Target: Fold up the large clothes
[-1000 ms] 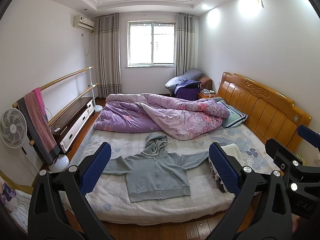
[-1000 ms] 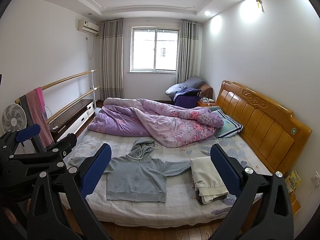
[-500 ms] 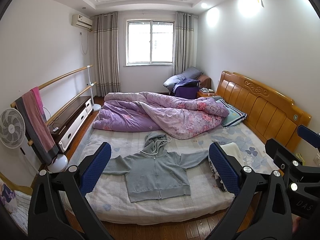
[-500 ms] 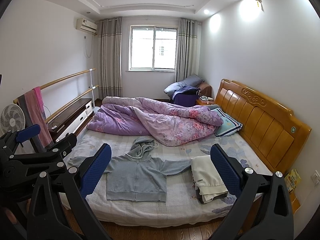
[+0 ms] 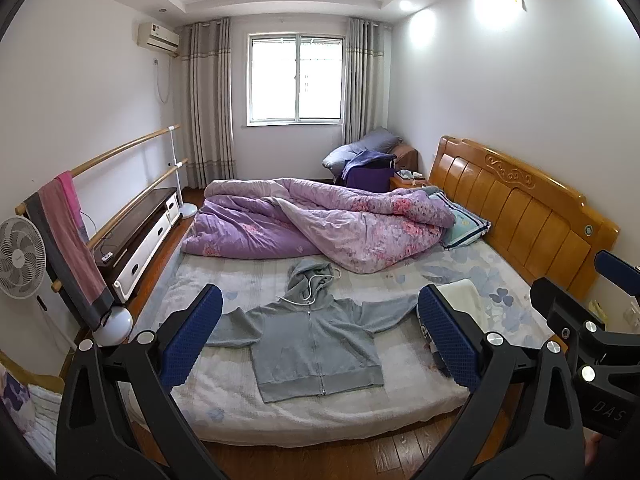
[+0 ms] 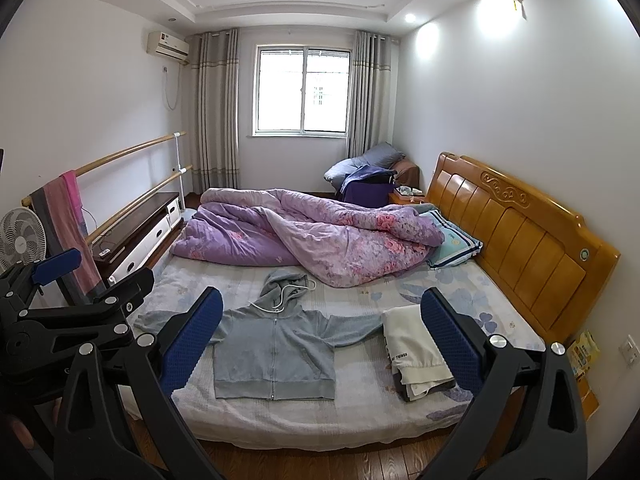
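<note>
A grey zip hoodie (image 5: 316, 344) lies flat and face up on the bed, sleeves spread, hood toward the quilt; it also shows in the right wrist view (image 6: 276, 352). My left gripper (image 5: 318, 340) is open and empty, held well back from the bed's near edge. My right gripper (image 6: 320, 340) is open and empty too, beside the left one, whose body shows at the left of the right wrist view (image 6: 72, 312). Both are far from the hoodie.
A folded white garment stack (image 6: 416, 352) lies on the bed right of the hoodie. A purple quilt (image 6: 312, 236) fills the far half of the bed (image 6: 320, 412). A wooden headboard (image 6: 520, 240) stands at right; a fan (image 5: 20, 260) and a rail with a towel (image 5: 68, 240) stand at left.
Both grippers have tilted slightly, so the room has slid a little down in view. The hoodie and the folded stack have not moved.
</note>
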`<state>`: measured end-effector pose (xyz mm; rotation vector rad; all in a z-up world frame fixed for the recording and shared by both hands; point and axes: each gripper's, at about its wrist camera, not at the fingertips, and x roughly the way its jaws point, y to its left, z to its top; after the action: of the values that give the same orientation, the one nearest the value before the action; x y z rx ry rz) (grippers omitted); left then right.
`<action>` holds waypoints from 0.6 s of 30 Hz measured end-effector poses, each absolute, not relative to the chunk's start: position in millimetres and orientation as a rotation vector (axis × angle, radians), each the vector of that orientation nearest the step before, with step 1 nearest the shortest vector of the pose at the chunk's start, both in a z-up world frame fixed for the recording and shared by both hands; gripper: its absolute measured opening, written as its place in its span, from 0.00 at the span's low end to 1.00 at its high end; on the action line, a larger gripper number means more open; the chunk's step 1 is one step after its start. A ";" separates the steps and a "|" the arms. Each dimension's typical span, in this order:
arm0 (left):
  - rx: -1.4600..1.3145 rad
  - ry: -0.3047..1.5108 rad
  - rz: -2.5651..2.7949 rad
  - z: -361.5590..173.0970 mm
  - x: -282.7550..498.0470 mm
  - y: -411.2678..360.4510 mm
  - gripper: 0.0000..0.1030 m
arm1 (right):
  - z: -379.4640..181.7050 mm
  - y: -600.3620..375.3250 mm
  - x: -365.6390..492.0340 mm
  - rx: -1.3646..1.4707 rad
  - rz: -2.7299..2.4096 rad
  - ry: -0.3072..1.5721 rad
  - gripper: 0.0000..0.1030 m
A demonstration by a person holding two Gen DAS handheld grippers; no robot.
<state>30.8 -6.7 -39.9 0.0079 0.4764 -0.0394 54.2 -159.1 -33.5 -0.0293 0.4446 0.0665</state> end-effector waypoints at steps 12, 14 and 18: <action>0.022 0.546 -0.050 -48.5 61.5 22.0 0.95 | -51.0 -135.0 77.8 -0.001 0.060 0.512 0.93; 0.016 0.557 -0.046 -52.2 70.5 22.8 0.95 | -54.1 -134.7 89.3 0.002 0.070 0.525 0.93; 0.020 0.579 -0.024 -61.6 97.0 24.7 0.95 | -62.7 -137.7 114.7 0.008 0.089 0.543 0.93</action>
<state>97.0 24.7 -61.6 0.0196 0.5795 -0.0243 114.7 -137.7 -62.7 0.0075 0.5430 0.0887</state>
